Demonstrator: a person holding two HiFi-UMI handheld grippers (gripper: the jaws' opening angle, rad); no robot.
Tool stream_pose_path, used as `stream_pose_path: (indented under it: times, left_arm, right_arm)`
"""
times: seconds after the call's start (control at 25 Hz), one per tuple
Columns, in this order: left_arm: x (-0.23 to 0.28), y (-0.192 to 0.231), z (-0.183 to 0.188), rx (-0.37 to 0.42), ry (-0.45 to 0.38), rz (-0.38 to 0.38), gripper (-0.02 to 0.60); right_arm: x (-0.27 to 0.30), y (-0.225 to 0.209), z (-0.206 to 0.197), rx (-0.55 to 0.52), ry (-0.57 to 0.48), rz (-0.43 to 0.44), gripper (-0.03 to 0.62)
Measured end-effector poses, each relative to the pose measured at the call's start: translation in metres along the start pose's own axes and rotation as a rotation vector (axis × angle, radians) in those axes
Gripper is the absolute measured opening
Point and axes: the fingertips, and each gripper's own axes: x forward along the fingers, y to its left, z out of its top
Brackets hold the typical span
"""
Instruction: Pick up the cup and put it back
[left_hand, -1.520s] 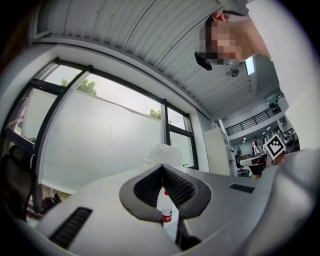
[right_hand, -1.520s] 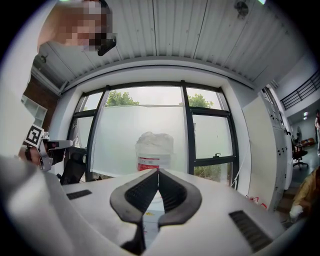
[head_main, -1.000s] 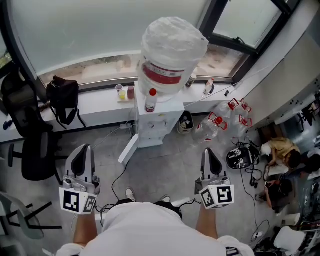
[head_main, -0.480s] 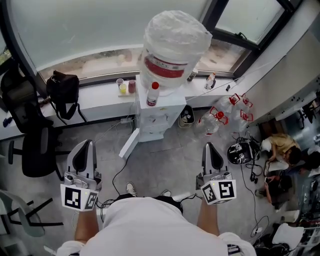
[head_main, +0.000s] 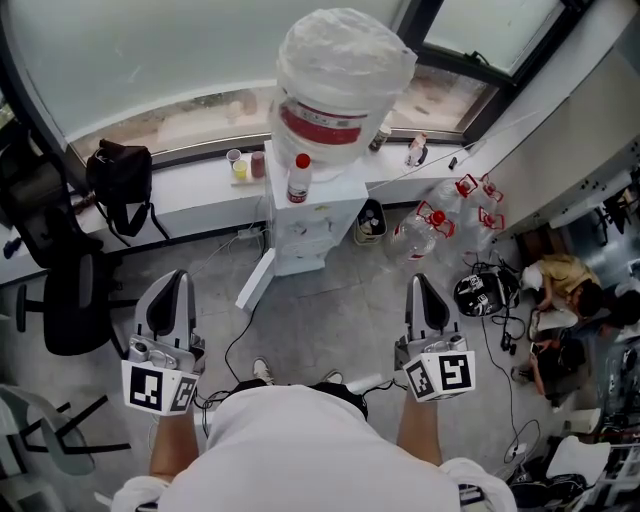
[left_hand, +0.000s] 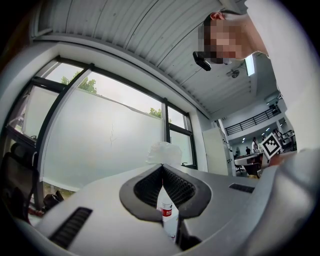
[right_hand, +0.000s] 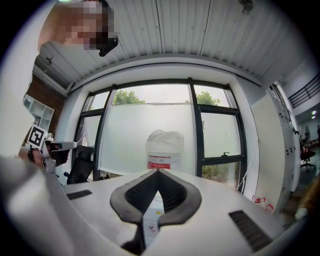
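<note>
A long white window ledge (head_main: 200, 196) carries a black bag (head_main: 118, 180), a clear cup of yellow liquid (head_main: 240, 168) and, just beside it, a reddish cup (head_main: 259, 165). On the grey concrete floor (head_main: 330, 310) stand a white dispenser cabinet (head_main: 312, 222) and clear empty jugs (head_main: 448, 226).

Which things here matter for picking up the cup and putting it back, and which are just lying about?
For the job:
- cups on the window sill
- left hand-held gripper, shut, empty
- right hand-held gripper, shut, empty

Just lying about:
- water dispenser
- red-capped bottle on top of it
- black bag
- office chair
- clear jugs on the floor
</note>
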Motion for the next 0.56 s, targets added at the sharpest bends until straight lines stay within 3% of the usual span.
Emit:
stream_pose_path:
  times: [0.56]
  left_arm:
    - [0.013, -0.001, -0.004, -0.010, 0.003, -0.019, 0.025]
  right_arm:
    - [0.006, -0.003, 0.001, -0.014, 0.006, -0.003, 0.020]
